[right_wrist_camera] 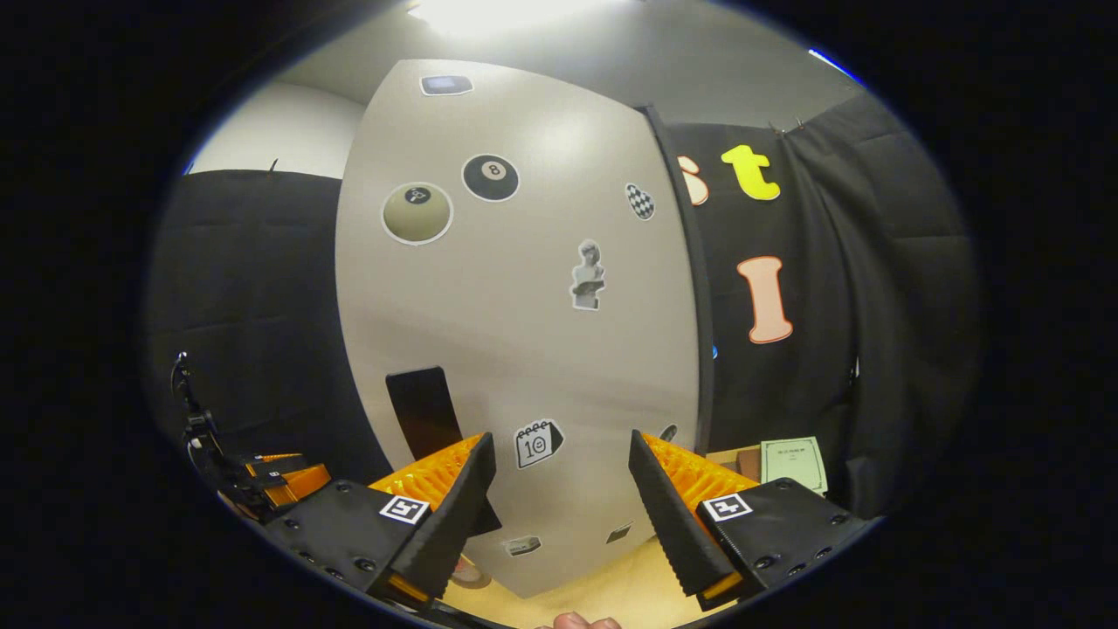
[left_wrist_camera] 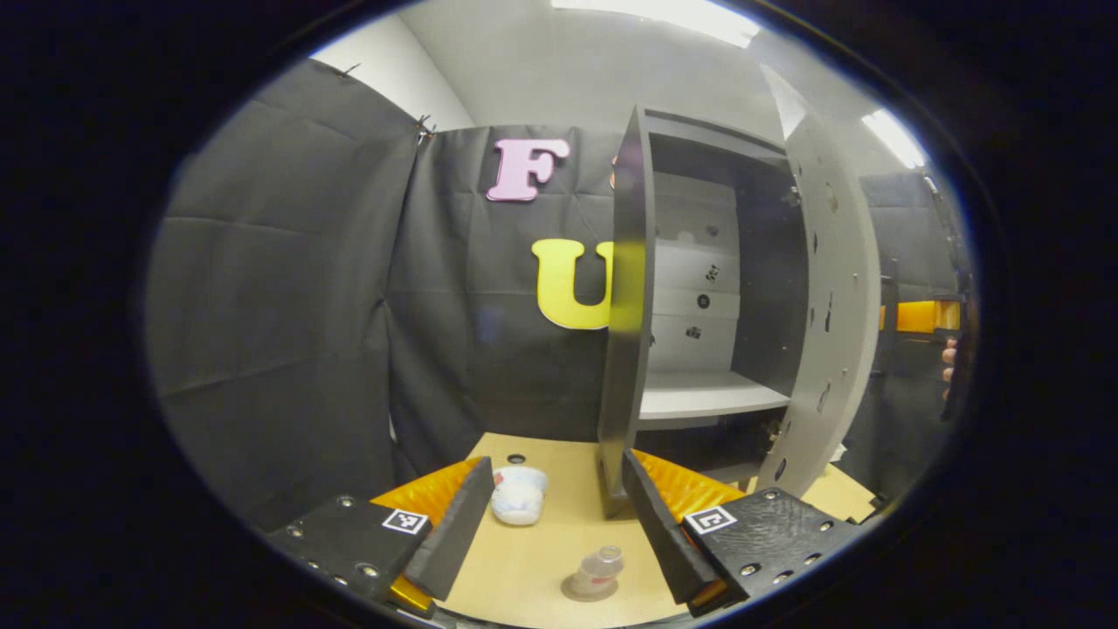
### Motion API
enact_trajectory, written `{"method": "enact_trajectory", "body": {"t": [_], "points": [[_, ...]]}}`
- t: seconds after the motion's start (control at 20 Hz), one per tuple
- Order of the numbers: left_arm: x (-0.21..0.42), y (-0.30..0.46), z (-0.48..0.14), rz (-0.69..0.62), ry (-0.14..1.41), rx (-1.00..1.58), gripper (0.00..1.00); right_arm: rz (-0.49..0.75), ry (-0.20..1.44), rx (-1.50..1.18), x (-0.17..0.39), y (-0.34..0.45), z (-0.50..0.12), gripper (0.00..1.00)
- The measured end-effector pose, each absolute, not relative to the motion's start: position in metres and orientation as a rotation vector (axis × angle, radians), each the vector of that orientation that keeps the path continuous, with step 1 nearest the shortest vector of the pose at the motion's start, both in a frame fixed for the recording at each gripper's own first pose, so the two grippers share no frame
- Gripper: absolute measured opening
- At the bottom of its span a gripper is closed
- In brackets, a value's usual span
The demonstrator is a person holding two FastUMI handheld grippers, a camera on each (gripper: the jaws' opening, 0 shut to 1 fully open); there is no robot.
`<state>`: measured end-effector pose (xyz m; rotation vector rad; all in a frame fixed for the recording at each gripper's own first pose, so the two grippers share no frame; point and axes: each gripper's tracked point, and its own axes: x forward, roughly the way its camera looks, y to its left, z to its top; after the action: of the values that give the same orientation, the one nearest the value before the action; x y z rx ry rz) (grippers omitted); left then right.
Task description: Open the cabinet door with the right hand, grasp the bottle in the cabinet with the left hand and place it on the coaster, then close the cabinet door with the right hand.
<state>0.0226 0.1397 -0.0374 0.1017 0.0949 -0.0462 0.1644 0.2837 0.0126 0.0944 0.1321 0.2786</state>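
The bottle (left_wrist_camera: 599, 568) is standing on its coaster (left_wrist_camera: 587, 588), the cabinet door (right_wrist_camera: 515, 332) hanging open; the left gripper (left_wrist_camera: 559, 524) and right gripper (right_wrist_camera: 559, 489) are both gaping, empty, with closing remaining.

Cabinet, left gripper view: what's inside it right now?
The cabinet stands open; its pale shelf looks bare. The bottle sits outside on the coaster. Below the shelf is dark; the door covers the right side.

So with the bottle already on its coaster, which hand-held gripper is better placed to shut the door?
Right: the right hand-held gripper faces the open cabinet door closely; the left one hangs open above the bottle.
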Motion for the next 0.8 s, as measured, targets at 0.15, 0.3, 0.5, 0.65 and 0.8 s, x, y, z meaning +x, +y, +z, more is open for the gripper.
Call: {"method": "enact_trajectory", "body": {"t": [0.15,0.3,0.5,0.65,0.8], "points": [[0.027,0.154,-0.039,-0.044,0.1,0.102,0.89,0.32,0.124,0.082,0.17,0.304,0.012,0.98],[0.035,0.158,-0.041,-0.059,0.109,0.1,0.89,0.355,0.119,0.081,0.168,0.317,0.013,0.98],[0.049,0.147,-0.045,-0.11,0.109,0.098,0.89,0.317,0.134,0.053,0.167,0.31,0.006,0.98],[0.054,0.129,-0.047,-0.141,0.112,0.094,0.89,0.279,0.159,0.051,0.165,0.294,0.001,0.98],[0.053,0.103,-0.043,-0.173,0.096,0.089,0.89,0.226,0.153,0.062,0.158,0.271,0.003,0.98]]}}
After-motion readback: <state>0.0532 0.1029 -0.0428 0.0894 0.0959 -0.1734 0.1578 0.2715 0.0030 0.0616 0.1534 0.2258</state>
